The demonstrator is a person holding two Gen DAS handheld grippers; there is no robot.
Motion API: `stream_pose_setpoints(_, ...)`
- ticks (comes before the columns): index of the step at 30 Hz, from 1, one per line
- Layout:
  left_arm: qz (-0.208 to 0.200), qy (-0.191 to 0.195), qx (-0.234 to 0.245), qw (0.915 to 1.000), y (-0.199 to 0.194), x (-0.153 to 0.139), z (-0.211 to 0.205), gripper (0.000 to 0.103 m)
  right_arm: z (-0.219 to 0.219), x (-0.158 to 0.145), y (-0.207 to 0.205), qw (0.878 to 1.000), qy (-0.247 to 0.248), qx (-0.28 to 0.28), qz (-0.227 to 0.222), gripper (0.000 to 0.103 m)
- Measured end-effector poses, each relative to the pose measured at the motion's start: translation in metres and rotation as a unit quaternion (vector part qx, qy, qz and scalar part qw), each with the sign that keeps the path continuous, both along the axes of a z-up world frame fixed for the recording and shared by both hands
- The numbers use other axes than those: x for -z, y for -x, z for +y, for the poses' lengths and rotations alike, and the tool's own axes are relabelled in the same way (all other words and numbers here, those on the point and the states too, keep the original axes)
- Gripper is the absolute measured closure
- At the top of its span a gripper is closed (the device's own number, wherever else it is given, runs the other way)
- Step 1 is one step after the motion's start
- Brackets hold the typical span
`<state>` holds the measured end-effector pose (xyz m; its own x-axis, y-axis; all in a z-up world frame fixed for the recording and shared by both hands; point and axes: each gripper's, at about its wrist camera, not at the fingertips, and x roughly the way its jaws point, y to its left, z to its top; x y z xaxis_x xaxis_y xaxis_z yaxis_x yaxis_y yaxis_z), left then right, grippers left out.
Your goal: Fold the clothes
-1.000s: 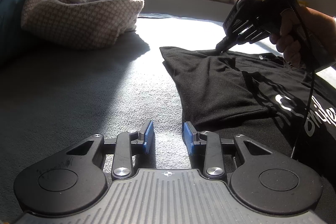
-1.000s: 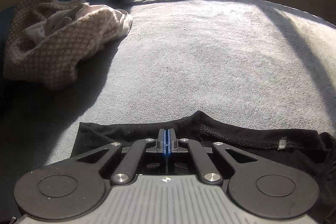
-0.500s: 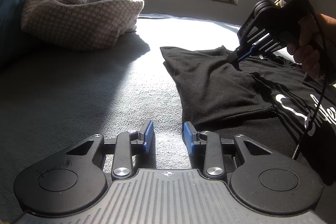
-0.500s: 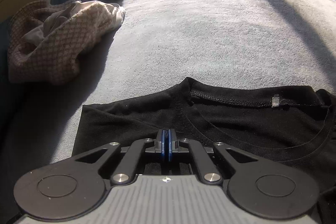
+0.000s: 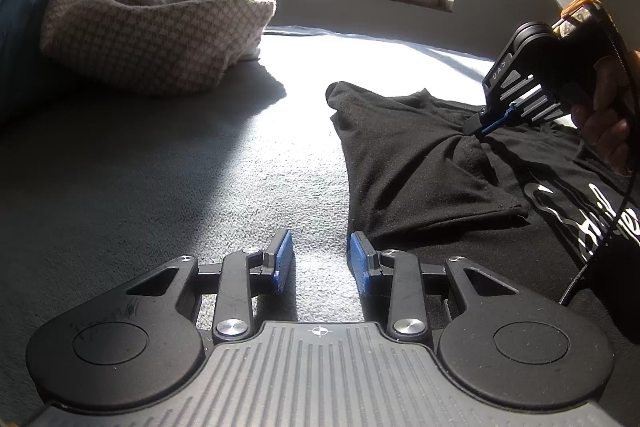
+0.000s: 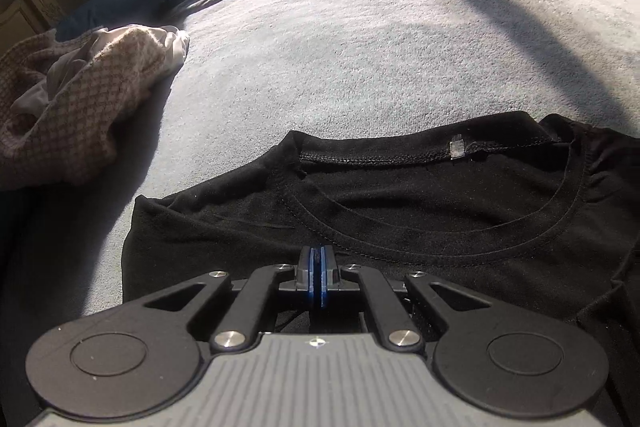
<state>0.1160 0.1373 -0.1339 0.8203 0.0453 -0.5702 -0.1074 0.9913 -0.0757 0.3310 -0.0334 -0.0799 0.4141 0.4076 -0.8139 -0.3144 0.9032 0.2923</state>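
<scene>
The right tongs (image 6: 317,269) are clenched on a pinch of the black T-shirt (image 6: 440,211) just below its collar, drawing the cloth up into a small peak, with the person's hand (image 5: 608,123) wrapped round the handle. The left tongs (image 5: 319,261) hang released over the grey bed (image 5: 180,187), empty, the shirt's folded sleeve lying just beside their right pad. Well beyond the left tongs sits a heap of checked knitwear (image 5: 160,47).

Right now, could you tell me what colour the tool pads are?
Blue pads, clearest in the left wrist view.
</scene>
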Motion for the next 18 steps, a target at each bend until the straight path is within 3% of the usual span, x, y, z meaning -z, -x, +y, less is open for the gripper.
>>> stream_pose_setpoints(12,-0.001,0.006,0.0,1.0,-0.0006,0.0004,0.0026,0.071,0.0061,0.0005,0.0026,1.0,0.025,0.002,-0.005,0.1)
stream_pose_setpoints(15,-0.001,0.006,0.0,1.0,-0.0006,0.0002,0.0026,0.071,0.0043,-0.0003,0.0014,1.0,0.015,0.004,0.001,0.097)
stream_pose_setpoints(18,-0.001,0.006,0.0,1.0,-0.0002,0.0003,0.0022,0.071,-0.0031,-0.0029,-0.0005,1.0,-0.015,0.016,0.017,0.084)
